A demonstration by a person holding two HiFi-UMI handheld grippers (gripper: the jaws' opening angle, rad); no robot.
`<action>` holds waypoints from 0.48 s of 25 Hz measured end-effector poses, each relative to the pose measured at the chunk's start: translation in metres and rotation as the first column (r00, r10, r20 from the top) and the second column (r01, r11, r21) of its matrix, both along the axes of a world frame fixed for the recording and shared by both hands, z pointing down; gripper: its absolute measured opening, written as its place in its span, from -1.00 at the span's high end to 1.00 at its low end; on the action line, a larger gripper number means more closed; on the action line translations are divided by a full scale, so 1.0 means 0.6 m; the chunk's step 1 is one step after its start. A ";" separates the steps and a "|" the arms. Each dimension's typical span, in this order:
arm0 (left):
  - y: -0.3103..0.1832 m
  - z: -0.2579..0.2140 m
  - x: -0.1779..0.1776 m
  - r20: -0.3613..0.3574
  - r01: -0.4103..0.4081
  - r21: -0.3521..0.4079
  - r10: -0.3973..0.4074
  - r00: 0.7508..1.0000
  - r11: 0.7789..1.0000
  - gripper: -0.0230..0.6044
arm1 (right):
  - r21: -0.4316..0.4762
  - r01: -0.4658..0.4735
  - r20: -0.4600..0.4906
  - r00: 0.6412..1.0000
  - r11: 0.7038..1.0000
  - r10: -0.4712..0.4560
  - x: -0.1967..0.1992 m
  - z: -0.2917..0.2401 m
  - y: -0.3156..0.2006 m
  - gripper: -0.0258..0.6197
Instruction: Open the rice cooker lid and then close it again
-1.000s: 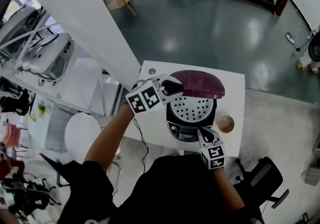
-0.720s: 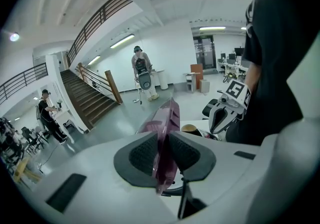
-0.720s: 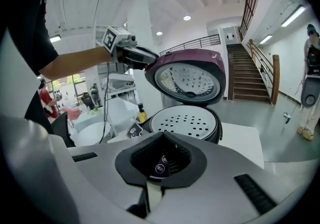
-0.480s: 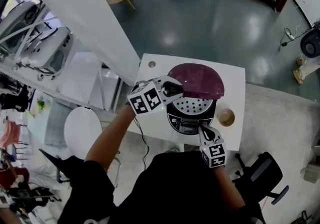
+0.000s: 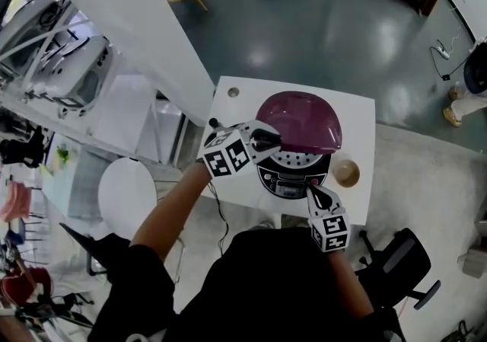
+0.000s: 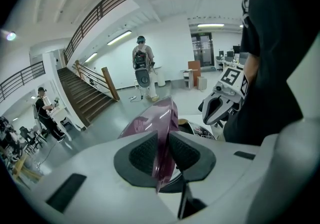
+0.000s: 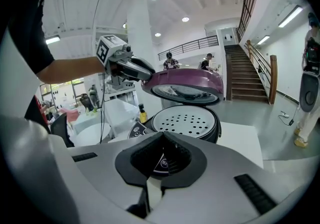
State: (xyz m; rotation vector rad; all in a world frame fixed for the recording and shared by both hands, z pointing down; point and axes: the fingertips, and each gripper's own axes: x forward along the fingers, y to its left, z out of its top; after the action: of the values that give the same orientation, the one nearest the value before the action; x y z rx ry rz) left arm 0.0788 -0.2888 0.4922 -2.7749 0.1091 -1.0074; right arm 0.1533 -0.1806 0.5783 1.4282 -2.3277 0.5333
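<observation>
Rice cooker [image 5: 295, 174]: stood mid-tabletop [image 5: 237, 116], close to the near edge.
Lid [image 5: 300, 121]: hung tilted above the cooker's far half.
Small bowl [image 5: 345, 173]: sat just right of the cooker, near the right edge.
Small round object [image 5: 233, 92]: lay by the far left corner.
Left gripper [image 5: 274, 139]: was clamped on the lid's left rim.
Right gripper [image 5: 313, 190]: was before the cooker's front, at the near edge.

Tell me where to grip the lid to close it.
Pinch the thin rim of the lid from the person's left, where the left gripper holds it: the raised lid pivots at the far side, so its side rim stands free above the cooker.
</observation>
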 end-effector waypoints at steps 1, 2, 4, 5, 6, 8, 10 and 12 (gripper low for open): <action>0.004 0.005 0.000 0.006 -0.006 0.002 0.006 1.000 1.000 0.71 | 0.000 0.000 -0.001 1.000 1.000 0.000 0.000 0.000 0.002 0.92; 0.008 0.011 -0.001 0.018 -0.015 0.009 0.015 1.000 1.000 0.71 | -0.001 0.000 -0.001 1.000 1.000 0.000 -0.001 0.000 0.003 0.92; 0.017 0.023 -0.002 0.049 -0.032 0.025 0.031 0.998 0.999 0.71 | -0.002 -0.001 -0.002 1.000 1.000 0.001 -0.003 0.000 0.005 0.92; 0.021 0.028 -0.003 0.061 -0.037 0.030 0.035 0.997 0.999 0.71 | -0.003 -0.001 -0.004 1.000 1.000 0.001 -0.004 0.003 0.006 0.92; 0.023 0.033 -0.003 0.068 -0.039 0.033 0.037 0.997 0.999 0.71 | -0.004 0.000 -0.007 1.000 1.000 -0.001 -0.005 0.005 0.007 0.92; 0.027 0.042 -0.004 0.069 -0.036 0.028 0.034 0.997 0.999 0.71 | -0.007 0.006 -0.005 1.000 1.000 -0.006 -0.009 0.007 0.008 0.92; 0.032 0.051 -0.005 0.067 -0.032 0.019 0.031 0.997 0.999 0.71 | -0.009 0.010 -0.003 1.000 1.000 -0.010 -0.013 0.007 0.009 0.92; 0.038 0.061 -0.006 0.073 -0.034 0.012 0.033 0.997 0.999 0.71 | -0.006 0.011 -0.004 1.000 1.000 -0.011 -0.015 0.007 0.009 0.92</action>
State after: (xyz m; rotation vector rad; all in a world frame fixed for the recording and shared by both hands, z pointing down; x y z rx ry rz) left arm 0.0754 -0.2663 0.5286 -2.7153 0.0579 -1.0933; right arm 0.1442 -0.1752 0.5825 1.4120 -2.3269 0.5339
